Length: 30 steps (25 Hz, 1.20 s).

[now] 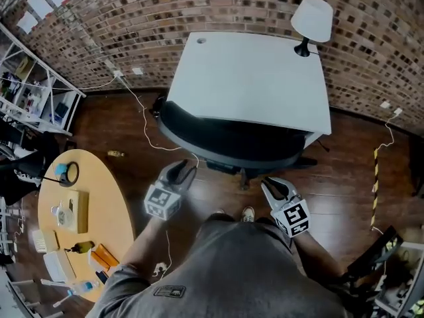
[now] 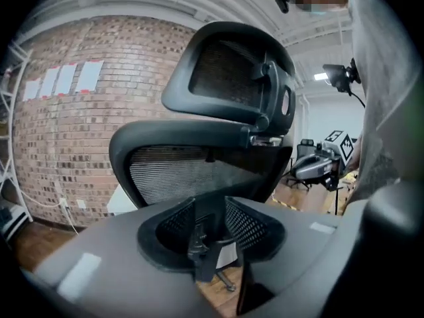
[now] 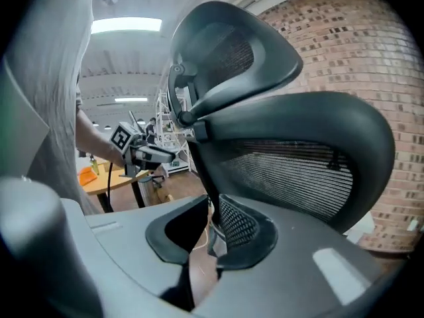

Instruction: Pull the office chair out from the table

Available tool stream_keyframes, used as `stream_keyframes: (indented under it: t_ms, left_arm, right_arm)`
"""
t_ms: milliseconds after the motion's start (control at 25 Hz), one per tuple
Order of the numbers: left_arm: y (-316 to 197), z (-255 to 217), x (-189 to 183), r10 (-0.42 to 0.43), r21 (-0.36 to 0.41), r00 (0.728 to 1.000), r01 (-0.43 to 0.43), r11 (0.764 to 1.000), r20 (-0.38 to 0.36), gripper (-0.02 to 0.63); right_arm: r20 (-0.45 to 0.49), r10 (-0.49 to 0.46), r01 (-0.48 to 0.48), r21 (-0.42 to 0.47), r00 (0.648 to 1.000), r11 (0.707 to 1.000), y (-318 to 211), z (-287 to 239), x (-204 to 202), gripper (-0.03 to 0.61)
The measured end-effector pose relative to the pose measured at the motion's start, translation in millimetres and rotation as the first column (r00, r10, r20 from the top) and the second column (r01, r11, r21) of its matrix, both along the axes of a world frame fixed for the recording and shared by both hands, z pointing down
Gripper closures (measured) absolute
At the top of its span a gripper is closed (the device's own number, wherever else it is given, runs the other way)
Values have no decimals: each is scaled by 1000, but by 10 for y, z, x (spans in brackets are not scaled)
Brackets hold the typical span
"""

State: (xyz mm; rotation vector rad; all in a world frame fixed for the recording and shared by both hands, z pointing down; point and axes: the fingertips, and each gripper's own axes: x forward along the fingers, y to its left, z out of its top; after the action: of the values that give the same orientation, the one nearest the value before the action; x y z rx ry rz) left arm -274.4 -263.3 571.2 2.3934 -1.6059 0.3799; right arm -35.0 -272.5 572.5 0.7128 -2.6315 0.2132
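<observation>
The black office chair [image 1: 232, 140] stands tucked against the white table [image 1: 252, 78], its curved backrest toward me. My left gripper [image 1: 180, 173] hovers just short of the backrest's left end. My right gripper [image 1: 273, 189] is a little short of its right end. In the left gripper view the mesh backrest [image 2: 192, 171] and headrest [image 2: 232, 71] rise ahead of the left gripper [image 2: 209, 227], whose jaws stand slightly apart with nothing between them. The right gripper view shows the backrest [image 3: 298, 158] beyond the right gripper [image 3: 207, 230], its jaws narrowly parted and empty.
A white lamp [image 1: 311, 18] stands on the table's far right corner. A round yellow table [image 1: 106, 211] with small items is at my left, shelving [image 1: 33, 91] beyond it. Cables [image 1: 142, 121] trail over the wooden floor. A brick wall runs behind the table.
</observation>
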Motion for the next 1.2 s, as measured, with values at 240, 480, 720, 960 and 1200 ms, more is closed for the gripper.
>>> stream_keyframes:
  t_ms: [240, 480, 720, 960, 1200]
  left_arm:
    - [-305, 298, -445, 72, -89, 984, -58, 994, 165, 424]
    - [-601, 32, -889, 65, -35, 948, -57, 998, 313, 350]
    - [-768, -103, -1001, 145, -54, 867, -135, 989, 476, 291]
    - [-762, 2, -1127, 212, -120, 765, -175, 977, 608, 248]
    - [-941, -207, -1021, 302, -122, 667, -304, 945, 681, 239]
  right_arm:
    - [-150, 95, -93, 19, 984, 995, -234, 351, 400, 447]
    - [-253, 256, -238, 100, 933, 966, -550, 276, 932, 387]
    - [-340, 346, -292, 200, 874, 935, -871, 16, 1376, 300]
    - [-468, 226, -83, 306, 855, 948, -982, -155, 1141, 241]
    - [-539, 146, 45, 325, 830, 945, -985, -222, 923, 235]
